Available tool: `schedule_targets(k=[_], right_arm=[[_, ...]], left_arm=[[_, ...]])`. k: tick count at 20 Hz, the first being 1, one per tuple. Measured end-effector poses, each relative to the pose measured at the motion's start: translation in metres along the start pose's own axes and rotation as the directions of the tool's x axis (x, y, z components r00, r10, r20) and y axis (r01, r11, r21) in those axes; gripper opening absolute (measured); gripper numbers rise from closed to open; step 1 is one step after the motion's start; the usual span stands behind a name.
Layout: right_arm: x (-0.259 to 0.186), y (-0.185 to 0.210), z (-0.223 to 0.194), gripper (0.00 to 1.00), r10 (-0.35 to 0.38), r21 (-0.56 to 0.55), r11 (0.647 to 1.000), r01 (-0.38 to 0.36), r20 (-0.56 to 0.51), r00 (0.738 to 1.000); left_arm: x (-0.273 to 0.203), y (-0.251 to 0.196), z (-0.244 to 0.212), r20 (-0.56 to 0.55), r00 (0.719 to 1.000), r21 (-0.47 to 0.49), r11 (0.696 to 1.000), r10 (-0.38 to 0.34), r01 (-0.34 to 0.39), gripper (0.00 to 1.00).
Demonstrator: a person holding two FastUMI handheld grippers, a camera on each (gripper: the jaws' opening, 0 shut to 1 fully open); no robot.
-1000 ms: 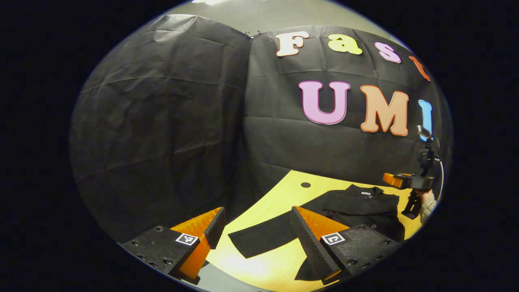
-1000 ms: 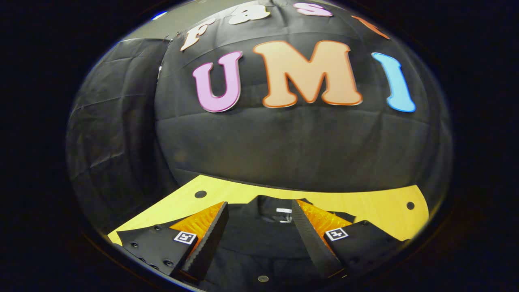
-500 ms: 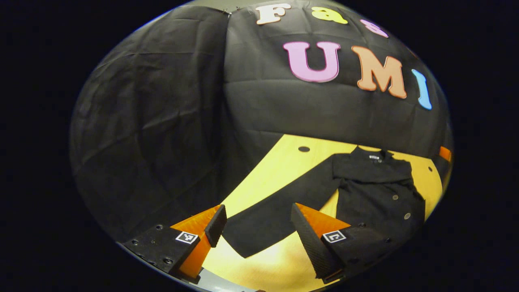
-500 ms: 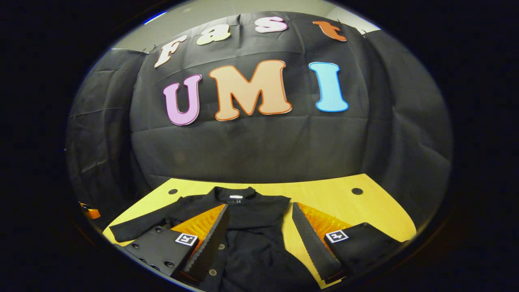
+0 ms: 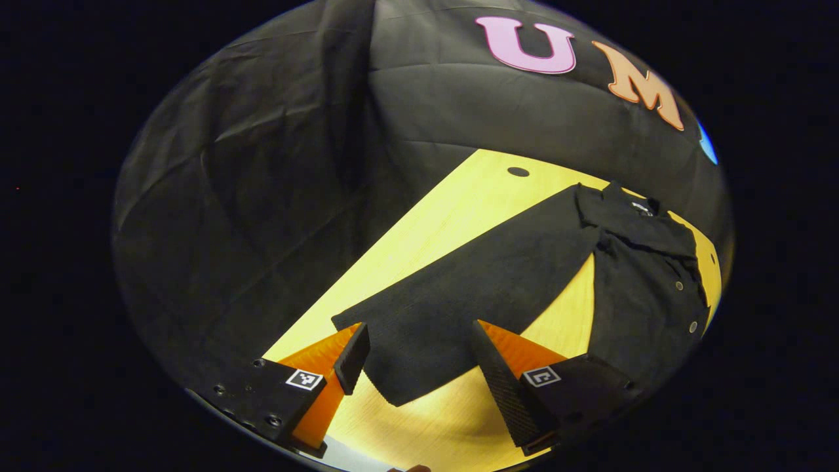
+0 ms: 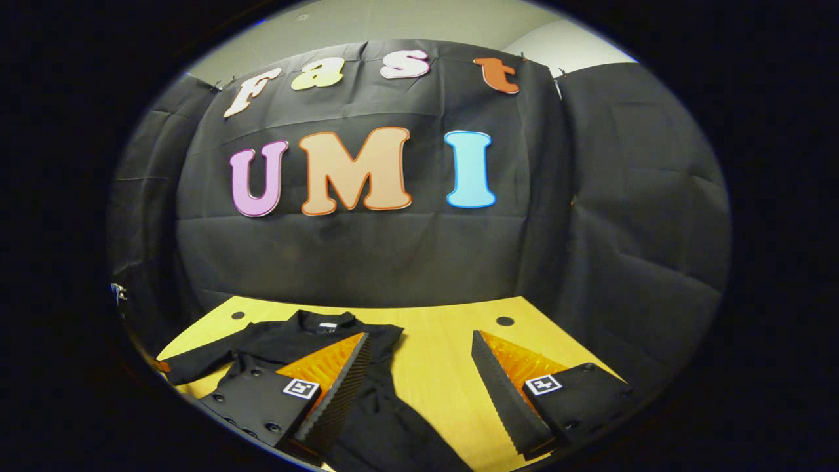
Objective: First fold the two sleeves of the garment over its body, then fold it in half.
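Yellow wooden table (image 5: pixel 426 229) inside the black-cloth booth, round holes near its far edge. Black buttoned garment (image 5: pixel 645 282) lies flat on it, collar toward the back wall, body running toward the near edge. In the left gripper view one sleeve (image 5: pixel 472 288) stretches out sideways from the shoulder, long axis diagonal from the upper right at the collar down to the lower left, cuff end (image 5: pixel 387 367) lying on bare table, not yet folded over the body.

Left gripper (image 5: pixel 419 367) hangs right over that cuff, jaws spread wide, cuff end sitting between the two fingers but neither finger looks to be pressing it; can't tell how far above the cloth. Sleeve axis runs away from the gripper toward the body on its right, so judged next move is close on the cuff and carry it up-right across the chest.

Right gripper (image 6: pixel 419 387) also spread, holding nothing, over the garment's other edge: cloth under its left finger, bare table under the right finger. In the right gripper view the garment (image 6: pixel 288 344) lies left of centre, collar far. The other sleeve's state is unclear.

Left gripper is the nearer one to the outstretched sleeve; sleeve fold step looks just starting
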State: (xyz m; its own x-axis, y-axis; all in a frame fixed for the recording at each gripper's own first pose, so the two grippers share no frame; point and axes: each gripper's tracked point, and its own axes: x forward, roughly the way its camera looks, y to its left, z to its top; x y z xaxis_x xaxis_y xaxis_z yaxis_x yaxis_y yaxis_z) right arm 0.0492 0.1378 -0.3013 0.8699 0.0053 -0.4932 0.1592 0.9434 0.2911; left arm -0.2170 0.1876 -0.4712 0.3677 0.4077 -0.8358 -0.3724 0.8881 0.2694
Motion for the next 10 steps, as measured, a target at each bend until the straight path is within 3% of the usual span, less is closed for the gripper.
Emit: schedule_targets(k=[9,10], right_arm=[[-0.005,-0.028,0.01,0.96,-0.066,0.031,0.997,0.066,0.008,0.998],[-0.005,-0.031,0.009,0.97,-0.071,0.025,0.997,0.071,0.006,0.997]], left_arm=[[0.011,0.001,-0.036,-0.098,0.995,0.05,0.999,0.02,-0.015,0.95],[0.016,-0.001,-0.032,-0.082,0.996,0.063,0.998,0.019,-0.014,1.0]])
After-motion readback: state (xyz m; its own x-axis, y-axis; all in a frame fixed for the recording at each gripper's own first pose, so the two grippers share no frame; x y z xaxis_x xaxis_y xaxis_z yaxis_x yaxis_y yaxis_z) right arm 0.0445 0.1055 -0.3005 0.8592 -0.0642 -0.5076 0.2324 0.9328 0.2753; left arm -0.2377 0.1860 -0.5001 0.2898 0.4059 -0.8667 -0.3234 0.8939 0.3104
